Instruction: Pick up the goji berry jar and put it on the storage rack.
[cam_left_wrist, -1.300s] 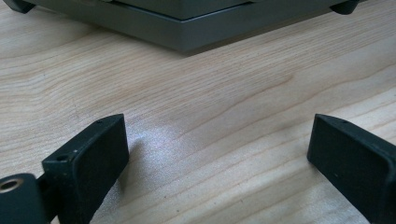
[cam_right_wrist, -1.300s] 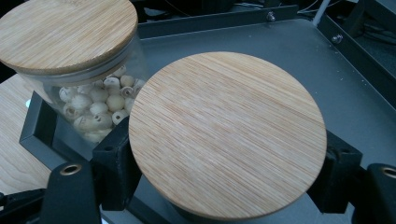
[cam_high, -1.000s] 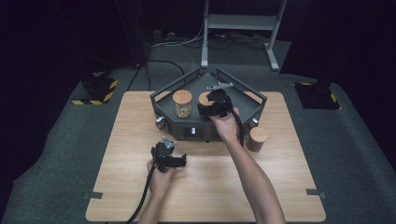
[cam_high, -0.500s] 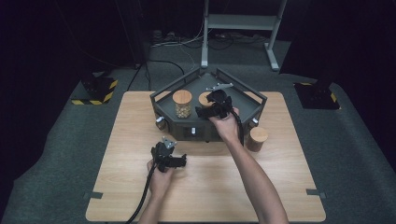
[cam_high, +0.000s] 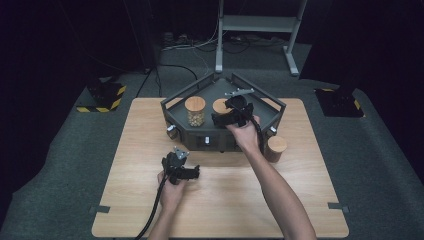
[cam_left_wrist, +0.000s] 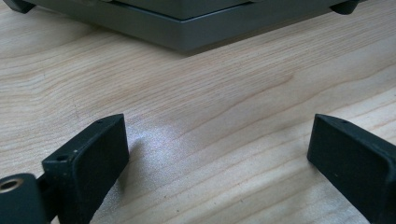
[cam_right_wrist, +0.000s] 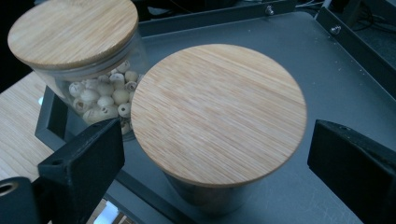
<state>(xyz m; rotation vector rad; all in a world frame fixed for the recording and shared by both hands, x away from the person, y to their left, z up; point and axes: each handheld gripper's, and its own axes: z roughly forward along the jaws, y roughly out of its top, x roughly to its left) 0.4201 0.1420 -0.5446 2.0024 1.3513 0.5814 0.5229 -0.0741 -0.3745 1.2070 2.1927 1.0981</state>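
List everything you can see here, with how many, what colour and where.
Wooden table: one, light wood, centre of the dark carpet.
Dark grey metal tray: one, angular, on the table's far side.
Glass jar of pale round beads with a bamboo lid: one, in the tray, left.
Jar with a bamboo lid: one, in the tray, between the right gripper's jaws.
Third bamboo-lidded jar: one, on the table right of the tray.
Yellow-black striped blocks: two, on the floor, left and right.
Left gripper: black, open, over bare table.
Right gripper: black, open around the jar.
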